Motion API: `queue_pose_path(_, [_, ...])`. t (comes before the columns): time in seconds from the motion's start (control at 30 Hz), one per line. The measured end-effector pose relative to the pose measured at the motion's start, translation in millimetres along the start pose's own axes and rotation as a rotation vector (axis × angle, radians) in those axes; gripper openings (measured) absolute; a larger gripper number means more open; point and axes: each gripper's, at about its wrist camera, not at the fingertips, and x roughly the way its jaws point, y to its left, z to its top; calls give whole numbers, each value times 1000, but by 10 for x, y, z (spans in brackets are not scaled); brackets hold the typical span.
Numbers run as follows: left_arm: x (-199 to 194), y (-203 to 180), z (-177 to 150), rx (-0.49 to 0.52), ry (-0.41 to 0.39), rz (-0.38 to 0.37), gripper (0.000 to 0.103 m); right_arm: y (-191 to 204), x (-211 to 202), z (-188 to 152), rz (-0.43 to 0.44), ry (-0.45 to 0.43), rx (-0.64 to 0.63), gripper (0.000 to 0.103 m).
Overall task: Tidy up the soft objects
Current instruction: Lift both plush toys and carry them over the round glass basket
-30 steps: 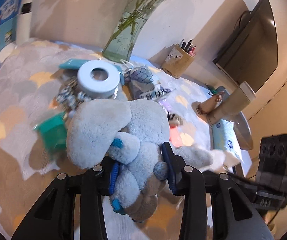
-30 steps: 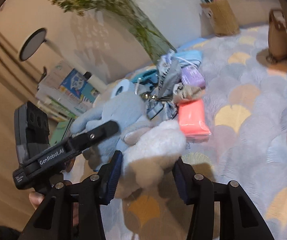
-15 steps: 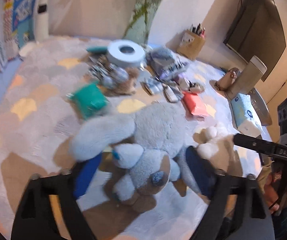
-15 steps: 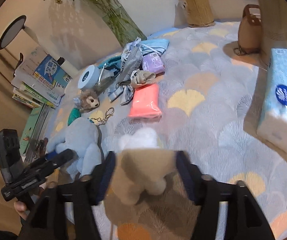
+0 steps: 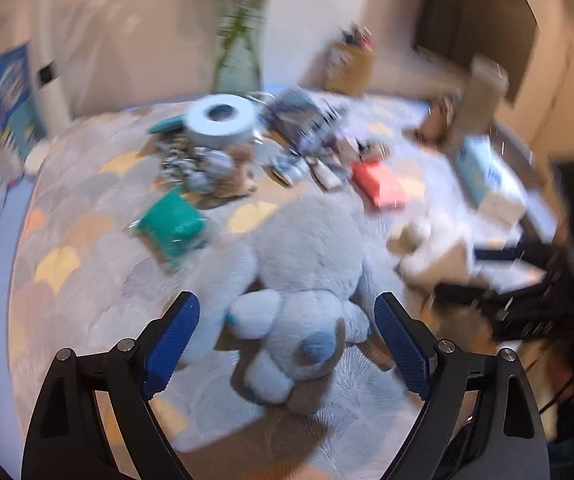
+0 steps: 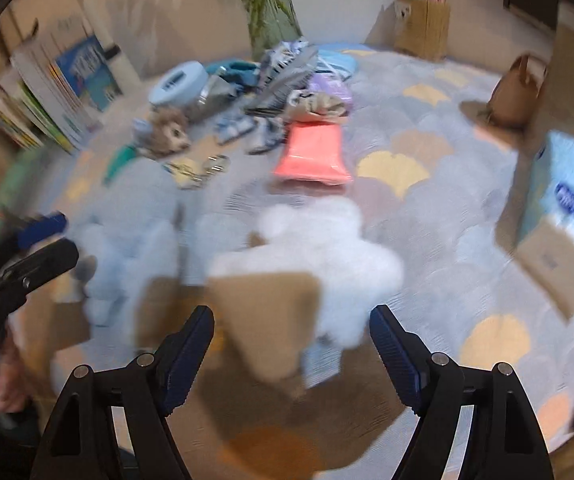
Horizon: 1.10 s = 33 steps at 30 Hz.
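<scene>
Under both my grippers spreads the grey quilted cloth with yellow and peach fan shapes point(image 6: 427, 128), covering the whole surface. Lying on it just ahead of my left gripper point(image 5: 287, 338) is the big pale-blue plush toy with long floppy ears point(image 5: 307, 264); my blue pads stand wide on either side of it and neither one touches the fur. Beside it, on its right, lies the smaller white fluffy plush toy with a tan cardboard tag point(image 6: 319, 248), straight ahead of my right gripper point(image 6: 292, 344). Those jaws are opening, and the toy's tag end sits between them without either pad pressing on it. The blue-and-white tissue pack point(image 6: 567, 196) stands off to the right. Further back, a coral-pink soft packet point(image 6: 313, 154) lies flat, and a small brown furry toy point(image 6: 171, 132) sits by the pale-blue round tin point(image 6: 179, 84).
</scene>
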Motion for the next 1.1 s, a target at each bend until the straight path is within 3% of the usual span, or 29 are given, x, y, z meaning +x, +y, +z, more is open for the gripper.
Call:
queue_pose_path(0.17, [168, -252, -45, 167, 23, 103, 89, -303, -113, -21, 3, -55, 68, 79])
queue_pose_path(0.37, [235, -143, -40, 134, 32, 45, 89, -564, -390, -42, 9, -121, 142, 79])
queue_pose_path(0.5, [331, -154, -61, 121, 41, 41, 87, -536, -350, -81, 43, -70, 147, 79])
queue_pose_path(0.57, [344, -145, -68, 114, 45, 53, 80, -516, -285, -109, 104, -39, 173, 79])
queue_pose_path(0.67, [303, -128, -67, 99, 18, 57, 58, -464, -194, -147, 201, -11, 233, 79])
queue_pose_path(0.73, [283, -88, -64, 71, 4, 37, 55, -431, -161, -181, 225, -31, 302, 79])
queue_pose_path(0.83, [261, -86, -74, 65, -8, 33, 54, -377, -118, -229, 197, -80, 402, 82])
queue_pose_path(0.97, [274, -94, -77, 67, -5, 28, 54, -284, -106, -90, 92, -92, 362, 83])
queue_pose_path(1.1, [292, -80, -71, 63, 7, 6, 66, -271, 6, 40, 28, -73, 352, 83])
